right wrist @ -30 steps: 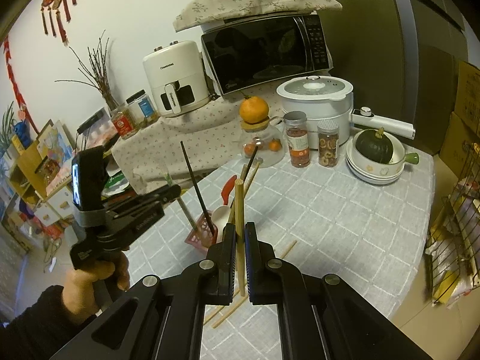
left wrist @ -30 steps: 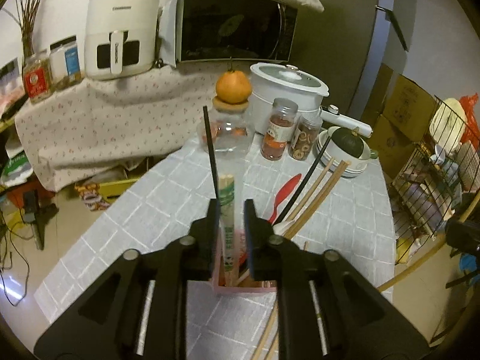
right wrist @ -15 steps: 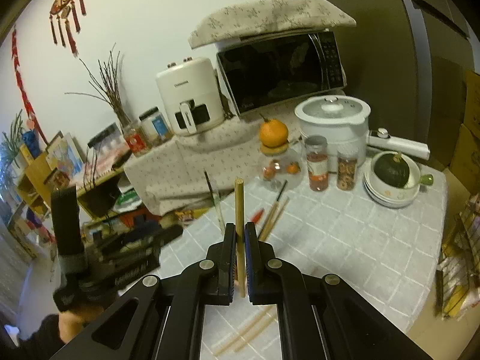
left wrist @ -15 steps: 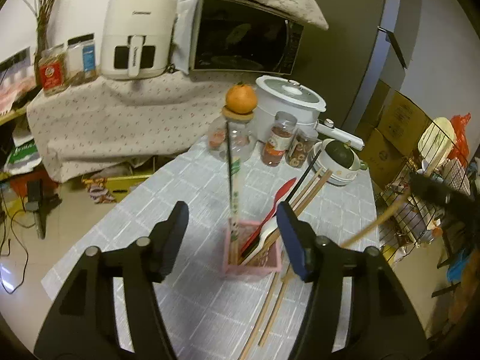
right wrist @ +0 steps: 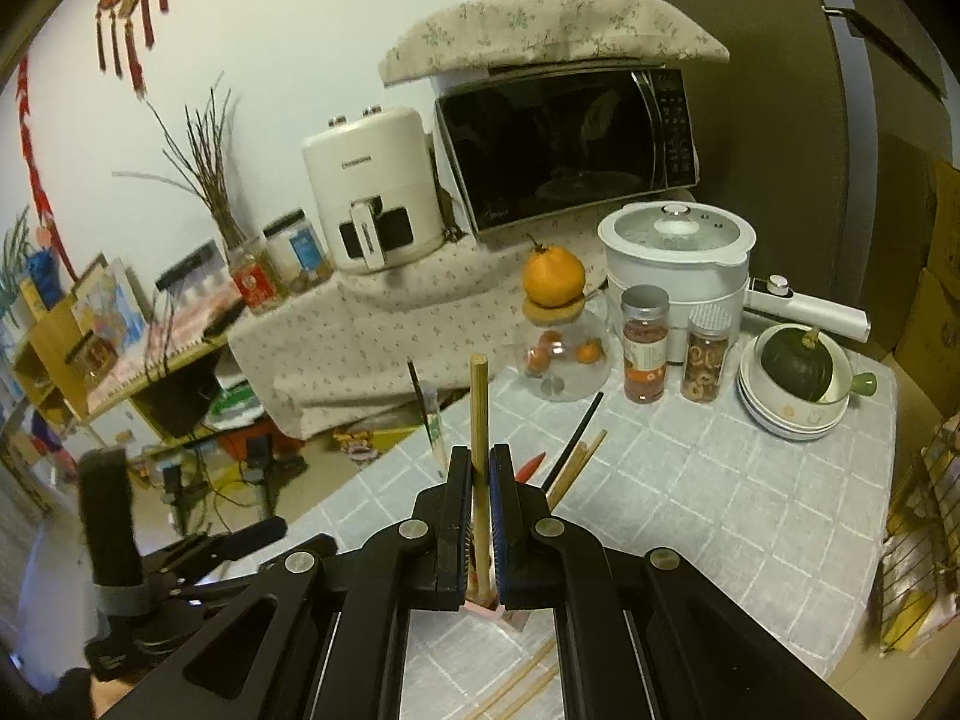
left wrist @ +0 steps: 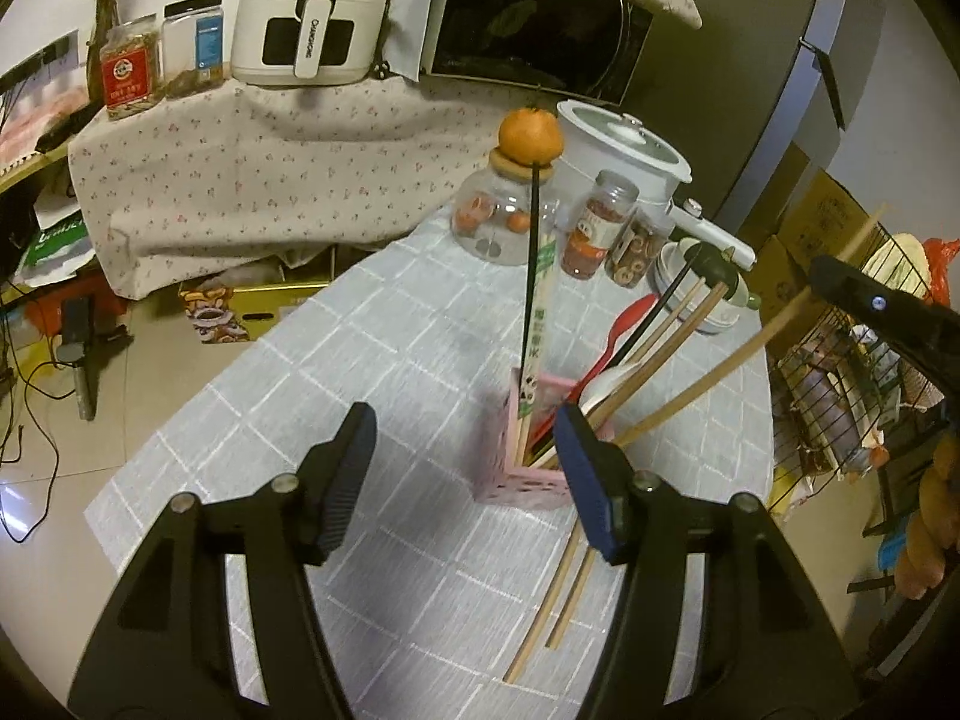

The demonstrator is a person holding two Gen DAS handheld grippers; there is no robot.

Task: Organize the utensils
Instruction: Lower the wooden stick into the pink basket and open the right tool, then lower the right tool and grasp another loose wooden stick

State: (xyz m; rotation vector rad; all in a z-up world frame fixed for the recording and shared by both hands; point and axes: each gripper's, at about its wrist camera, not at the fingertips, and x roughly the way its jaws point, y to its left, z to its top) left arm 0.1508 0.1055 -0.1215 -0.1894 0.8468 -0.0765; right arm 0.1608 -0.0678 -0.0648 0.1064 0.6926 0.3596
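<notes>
A pink utensil holder (left wrist: 522, 480) stands on the grey checked table (left wrist: 390, 360). In it are a black chopstick (left wrist: 531, 252), paper-wrapped chopsticks (left wrist: 543, 300), a red spoon (left wrist: 624, 324), a white spoon and wooden chopsticks. My left gripper (left wrist: 465, 456) is open just in front of the holder, with nothing between its fingers. My right gripper (right wrist: 477, 480) is shut on a wooden chopstick (right wrist: 479, 408), held upright above the holder. In the left wrist view this chopstick (left wrist: 720, 372) slants down to the holder's right side. Two loose wooden chopsticks (left wrist: 564, 588) lie on the table beside the holder.
Behind the holder stand a glass jar topped by an orange (left wrist: 531, 138), two spice jars (left wrist: 597, 222), a white cooker (left wrist: 618, 144) and stacked bowls with a green squash (right wrist: 792, 372). A wire rack (left wrist: 840, 372) stands off the table's right edge. The table's left edge drops to the floor.
My left gripper let go of the wrapped chopsticks, opened and drew back from the holder. My right gripper carried its wooden chopstick over to the holder.
</notes>
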